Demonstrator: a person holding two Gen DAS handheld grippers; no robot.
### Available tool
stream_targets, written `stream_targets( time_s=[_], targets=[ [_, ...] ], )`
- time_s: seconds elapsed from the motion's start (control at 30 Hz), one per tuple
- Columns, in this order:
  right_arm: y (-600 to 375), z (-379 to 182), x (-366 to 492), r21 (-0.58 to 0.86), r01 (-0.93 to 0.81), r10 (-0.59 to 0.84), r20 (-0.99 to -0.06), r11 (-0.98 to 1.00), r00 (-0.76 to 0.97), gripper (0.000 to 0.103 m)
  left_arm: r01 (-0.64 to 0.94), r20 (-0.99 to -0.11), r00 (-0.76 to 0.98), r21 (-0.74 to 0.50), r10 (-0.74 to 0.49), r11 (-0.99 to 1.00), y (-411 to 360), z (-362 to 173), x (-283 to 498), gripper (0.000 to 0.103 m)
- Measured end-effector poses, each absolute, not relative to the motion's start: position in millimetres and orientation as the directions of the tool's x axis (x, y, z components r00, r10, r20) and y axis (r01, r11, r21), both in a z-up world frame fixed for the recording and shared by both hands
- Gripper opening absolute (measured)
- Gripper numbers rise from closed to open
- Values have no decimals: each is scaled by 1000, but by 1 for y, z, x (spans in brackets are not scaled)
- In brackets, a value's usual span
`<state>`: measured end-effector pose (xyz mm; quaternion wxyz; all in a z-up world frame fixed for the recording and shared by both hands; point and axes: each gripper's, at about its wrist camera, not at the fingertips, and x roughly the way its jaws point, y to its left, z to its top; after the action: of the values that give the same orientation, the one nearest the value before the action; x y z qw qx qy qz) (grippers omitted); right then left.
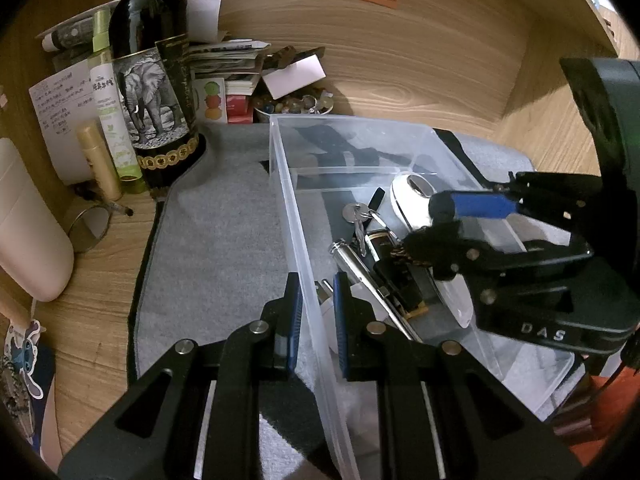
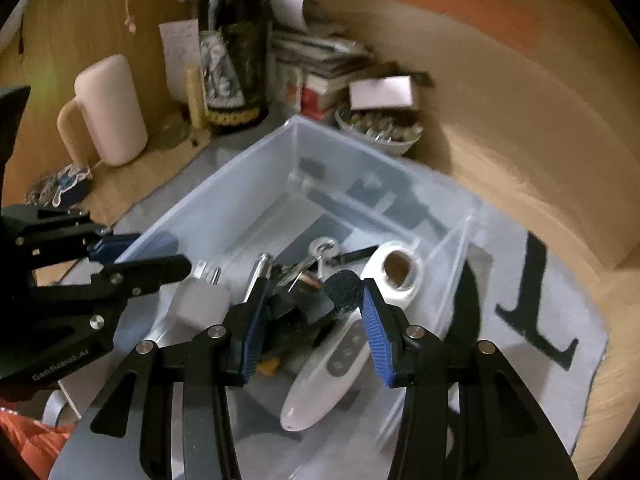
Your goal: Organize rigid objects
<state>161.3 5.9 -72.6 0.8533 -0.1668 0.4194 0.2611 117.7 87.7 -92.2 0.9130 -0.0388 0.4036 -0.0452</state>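
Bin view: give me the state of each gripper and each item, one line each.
Left gripper: shut on the bin wall.
Right gripper: shut on a black object, over the bin.
Bin: open-topped, partly filled.
Remote: lying in the bin, buttons up.
Tape: in the bin, tilted, hole showing.
Keys: lying in the bin.
Bottle: upright, outside the bin.

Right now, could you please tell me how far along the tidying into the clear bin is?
Done: keys, tape roll and white remote lie in the clear bin. In hand: the left gripper has its jaws clamped on the bin's near wall, while the right gripper appears to hold a black foam-tipped item over the contents. Left: releasing it inside.
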Motion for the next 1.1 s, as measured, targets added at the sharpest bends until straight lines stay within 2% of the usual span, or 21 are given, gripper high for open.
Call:
stream_targets(
  time_s=[0.07, 0.2, 0.33, 0.4, 0.43, 0.53, 0.6, 0.67, 0.73, 0.8, 0.87, 0.93, 1.03, 1.1],
  targets=[
    [5, -74, 160, -54, -591, 312, -809, 805, 498, 44, 48, -735, 669, -106, -111, 993, 87, -92, 118, 14],
    [-2, -71, 155, -57, -576, 313, -793, 816, 523, 65, 38, -741, 664, -100, -100, 994, 86, -91, 119, 14],
    [-14, -63, 148, -49, -563, 331, -766, 825, 551, 67, 30, -739, 669, -75, -76, 997, 83, -87, 118, 14],
    [-21, -57, 144, -48, -552, 336, -749, 832, 572, 75, 25, -725, 688, -38, -45, 999, 81, -82, 115, 14],
    [-26, -52, 140, -47, -543, 341, -733, 838, 589, 76, 20, -716, 698, -14, -24, 1000, 80, -79, 113, 18],
    [-39, -44, 130, -34, -533, 362, -698, 846, 618, 82, -7, -684, 730, 3, 8, 1000, 79, -68, 107, 44],
    [-46, -39, 122, -25, -531, 374, -682, 847, 629, 83, -21, -655, 755, 6, 20, 1000, 77, -58, 100, 52],
    [-50, -37, 115, -28, -526, 375, -669, 850, 642, 83, -31, -610, 792, 11, 31, 999, 72, -46, 89, 67],
    [-56, -33, 105, -37, -513, 370, -649, 858, 665, 83, -37, -564, 824, 17, 40, 999, 66, -36, 80, 78],
    [-64, -27, 95, -44, -501, 369, -623, 864, 690, 86, -35, -508, 860, 24, 43, 999, 57, -25, 67, 84],
    [-73, -22, 85, -48, -489, 368, -596, 871, 714, 87, -24, -459, 888, 19, 30, 1000, 49, -15, 56, 98],
    [-82, -16, 77, -47, -471, 363, -571, 881, 736, 89, -16, -404, 915, 9, 19, 1000, 42, -6, 43, 100],
    [-97, -7, 63, -40, -429, 346, -524, 902, 778, 103, 6, -342, 940, 10, -2, 1000, 29, 3, 28, 102],
    [-107, 0, 52, -41, -397, 330, -481, 917, 812, 103, 26, -314, 949, 2, -24, 1000, 23, 8, 20, 103]
  ],
)
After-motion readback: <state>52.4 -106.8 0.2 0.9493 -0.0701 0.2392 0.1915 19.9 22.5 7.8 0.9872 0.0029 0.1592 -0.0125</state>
